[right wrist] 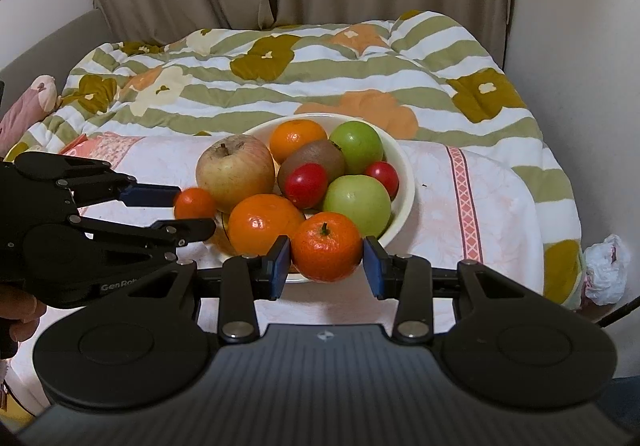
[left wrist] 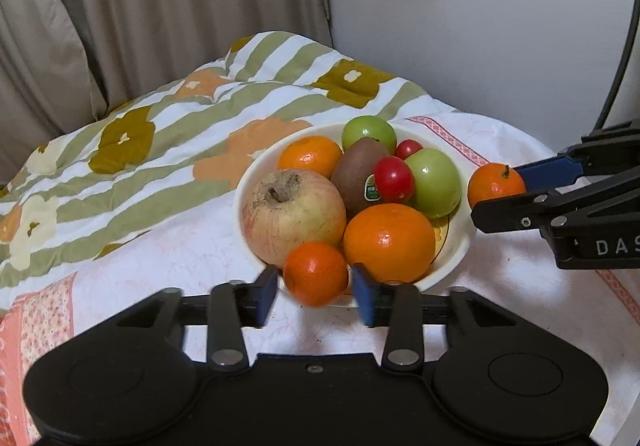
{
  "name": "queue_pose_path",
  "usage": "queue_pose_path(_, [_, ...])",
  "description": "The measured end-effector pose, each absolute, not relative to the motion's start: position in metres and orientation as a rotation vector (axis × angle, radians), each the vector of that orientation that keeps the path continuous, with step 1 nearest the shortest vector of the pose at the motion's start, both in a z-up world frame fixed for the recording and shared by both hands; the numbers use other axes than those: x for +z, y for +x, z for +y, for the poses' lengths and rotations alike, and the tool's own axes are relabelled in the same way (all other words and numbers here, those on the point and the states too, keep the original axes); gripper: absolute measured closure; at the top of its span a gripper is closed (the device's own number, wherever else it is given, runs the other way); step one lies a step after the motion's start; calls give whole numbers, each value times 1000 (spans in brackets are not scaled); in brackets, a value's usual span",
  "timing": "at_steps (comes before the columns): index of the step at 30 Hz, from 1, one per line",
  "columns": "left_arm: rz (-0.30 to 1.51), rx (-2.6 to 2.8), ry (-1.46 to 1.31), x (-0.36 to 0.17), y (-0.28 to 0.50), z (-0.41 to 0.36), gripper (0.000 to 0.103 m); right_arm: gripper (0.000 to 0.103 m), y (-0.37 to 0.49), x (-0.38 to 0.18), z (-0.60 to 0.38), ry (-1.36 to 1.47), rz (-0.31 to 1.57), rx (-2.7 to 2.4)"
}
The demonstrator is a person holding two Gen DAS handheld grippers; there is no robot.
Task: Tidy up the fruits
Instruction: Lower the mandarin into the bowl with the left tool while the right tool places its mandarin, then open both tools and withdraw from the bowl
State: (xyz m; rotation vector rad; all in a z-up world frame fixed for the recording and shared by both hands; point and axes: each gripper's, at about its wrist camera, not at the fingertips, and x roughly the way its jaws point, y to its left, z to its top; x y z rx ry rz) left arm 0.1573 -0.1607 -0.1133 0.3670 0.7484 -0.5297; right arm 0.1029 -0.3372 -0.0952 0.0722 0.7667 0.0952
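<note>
A white bowl (left wrist: 456, 258) (right wrist: 404, 174) on the bed holds an apple (left wrist: 294, 216) (right wrist: 235, 172), oranges (left wrist: 389, 242) (right wrist: 265, 228), a kiwi (left wrist: 358, 176) (right wrist: 314, 158), two green fruits and two small red ones. My left gripper (left wrist: 316, 292) (right wrist: 196, 208) is shut on a small mandarin (left wrist: 316, 273) (right wrist: 195, 203) at the bowl's near-left rim. My right gripper (right wrist: 326, 264) (left wrist: 500, 192) is shut on a mandarin with a stem (right wrist: 326, 246) (left wrist: 496, 184) at the bowl's right rim.
The bowl stands on a pink-patterned sheet (right wrist: 480, 206). A striped floral quilt (right wrist: 320, 66) lies behind it, with curtains and wall beyond. A crumpled tissue (right wrist: 604, 270) lies at the right edge, and a pink plush toy (right wrist: 28, 102) at the left.
</note>
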Motion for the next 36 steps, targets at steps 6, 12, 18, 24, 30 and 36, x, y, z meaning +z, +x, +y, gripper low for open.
queue_pose_path(6, [738,-527,308,-99,147,-152,30,49,102,-92,-338,68,764,101])
queue_pose_path(12, [714,-476,257,-80,130,-135,16,49,104,-90,-333,27,757,107])
queue_pose_path(18, [719,-413,208,-71,121,-122,16,49,114,-97,-330,-21,748,139])
queue_pose_path(24, [722,-363,195,-71,116,-115,16,49,119,-109,-330,-49,758,169])
queue_pose_path(30, [728,-326,174,-75,112,-114,16,45,124,-117,-331,-65,738,208])
queue_pose_path(36, [732,-299,165,-76,105,-112,16,32,116,-118,-329,-106,715,206])
